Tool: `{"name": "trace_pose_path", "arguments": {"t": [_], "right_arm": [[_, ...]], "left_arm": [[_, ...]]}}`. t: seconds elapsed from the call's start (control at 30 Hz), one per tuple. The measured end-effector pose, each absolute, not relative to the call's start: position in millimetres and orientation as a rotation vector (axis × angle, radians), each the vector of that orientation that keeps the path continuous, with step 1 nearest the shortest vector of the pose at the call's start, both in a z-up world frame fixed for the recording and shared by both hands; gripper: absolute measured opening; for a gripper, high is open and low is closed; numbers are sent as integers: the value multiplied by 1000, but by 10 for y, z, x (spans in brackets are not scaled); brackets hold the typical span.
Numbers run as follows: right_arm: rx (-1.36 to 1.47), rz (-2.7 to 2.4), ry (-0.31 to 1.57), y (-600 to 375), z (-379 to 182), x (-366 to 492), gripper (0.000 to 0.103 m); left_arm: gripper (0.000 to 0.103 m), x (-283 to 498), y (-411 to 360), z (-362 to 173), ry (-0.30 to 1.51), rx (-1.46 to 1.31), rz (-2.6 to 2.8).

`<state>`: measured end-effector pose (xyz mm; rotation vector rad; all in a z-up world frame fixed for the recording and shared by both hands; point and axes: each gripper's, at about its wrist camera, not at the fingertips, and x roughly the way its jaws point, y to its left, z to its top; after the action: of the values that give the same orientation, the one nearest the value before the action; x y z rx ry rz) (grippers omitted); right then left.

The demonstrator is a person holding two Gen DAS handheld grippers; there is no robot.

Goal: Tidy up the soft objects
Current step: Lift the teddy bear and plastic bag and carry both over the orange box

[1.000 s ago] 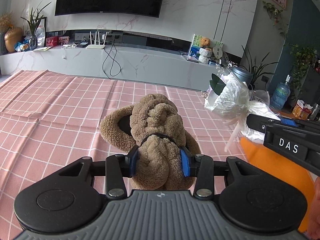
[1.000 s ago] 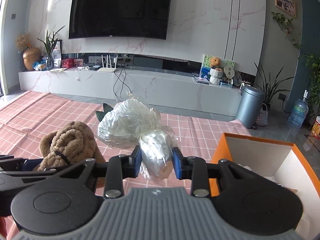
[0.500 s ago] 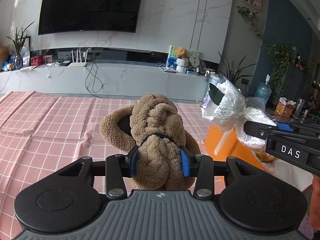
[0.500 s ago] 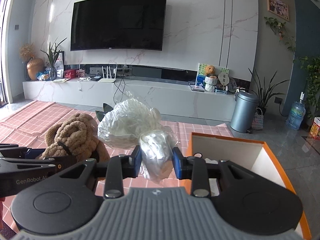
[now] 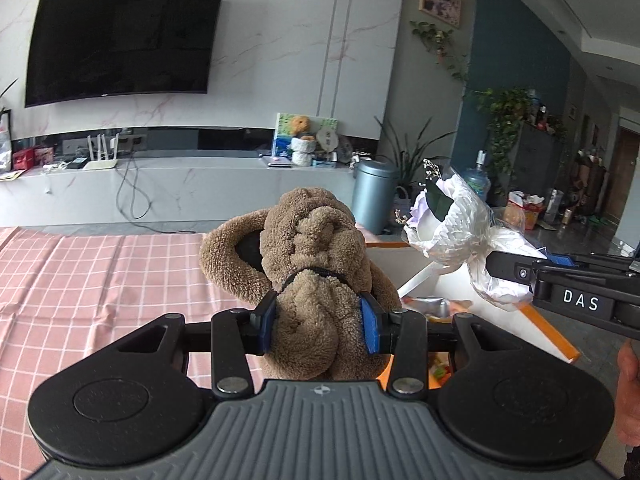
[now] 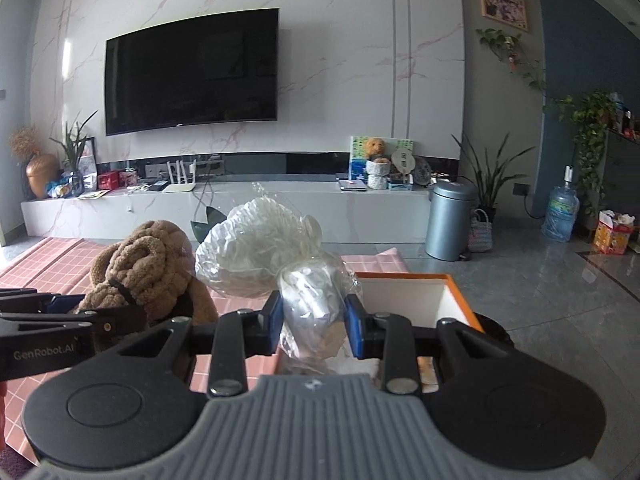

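1. My left gripper (image 5: 318, 322) is clamped on the brown plush dog (image 5: 316, 264), held at frame centre.
2. My right gripper (image 6: 313, 326) pinches the plastic-wrapped bouquet (image 6: 264, 254) by its neck, mid-frame.
3. The orange box (image 6: 452, 292) sits lower right, behind the bouquet.

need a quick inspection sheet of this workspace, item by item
surface: pink checked cloth, creased.
job's things: brown plush dog and white wrapped bouquet, both held up; orange box open, white inside, partly filled.
clutter: nothing seen loose on the cloth.
grippers: left gripper shut on the plush; right gripper shut on the bouquet's wrapped stem.
cables: black cable hanging down the TV bench front.
surroundings: wall TV, grey bin, water jug, potted plants.
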<state>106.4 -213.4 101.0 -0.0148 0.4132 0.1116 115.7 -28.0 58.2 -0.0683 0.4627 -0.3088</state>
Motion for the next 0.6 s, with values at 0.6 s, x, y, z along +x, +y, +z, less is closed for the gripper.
{"name": "trace_pose_path", "arguments": {"t": [0.6], "right_arm": [[72,16,475,-3041,1053,1256,32]], "left_arm": [[48,1563,-980,587,478,-15,-510]]}}
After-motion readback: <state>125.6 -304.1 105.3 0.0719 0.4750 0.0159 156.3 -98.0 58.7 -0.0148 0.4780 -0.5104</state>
